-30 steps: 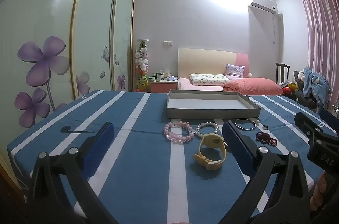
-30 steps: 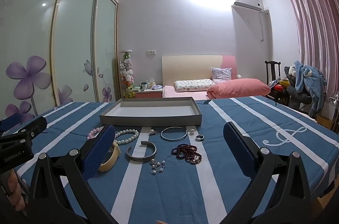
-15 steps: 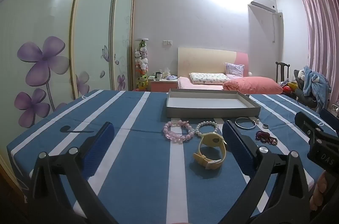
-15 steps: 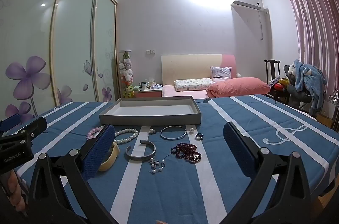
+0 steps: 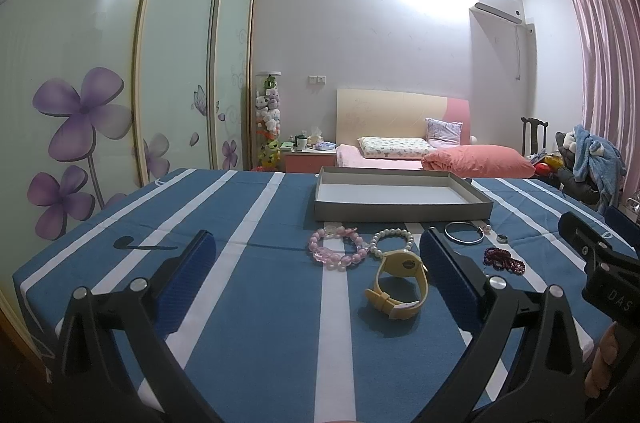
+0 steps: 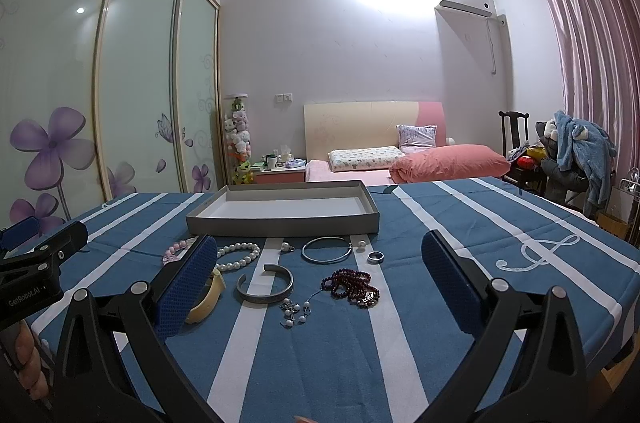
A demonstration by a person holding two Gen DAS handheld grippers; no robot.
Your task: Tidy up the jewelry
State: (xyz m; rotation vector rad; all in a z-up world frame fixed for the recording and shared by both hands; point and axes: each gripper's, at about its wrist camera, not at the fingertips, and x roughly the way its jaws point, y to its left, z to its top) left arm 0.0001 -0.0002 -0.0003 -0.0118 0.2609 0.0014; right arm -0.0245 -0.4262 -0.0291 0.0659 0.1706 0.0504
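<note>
Nothing is gripped yet: your left gripper (image 5: 316,271) and right gripper (image 6: 320,273) hover spread apart, ready to pick from the pink bead bracelet (image 5: 338,253), yellow wristwatch (image 5: 402,277), silver cuff (image 6: 265,284) and dark-red bead strand (image 6: 352,285) scattered before the empty grey tray (image 6: 280,223).

2 low, forward-facing wrist views side by side, sharing tray (image 5: 400,211) (image 6: 280,223) and jewelry

Tray (image 6: 280,223) sits on tablecloth (image 6: 460,223), far side of the jewelry. Before the tray, left to right: chunky bead bracelet (image 5: 338,253), pearl bracelet (image 6: 237,257), thin bangle (image 6: 326,249), ring (image 6: 376,256). Nearer row: watch (image 5: 400,279) at left, cuff bracelet (image 6: 265,289), small-bead strand (image 6: 352,287). Pearl chain (image 6: 294,311) nearest. Bed (image 6: 400,163) behind table.
</note>
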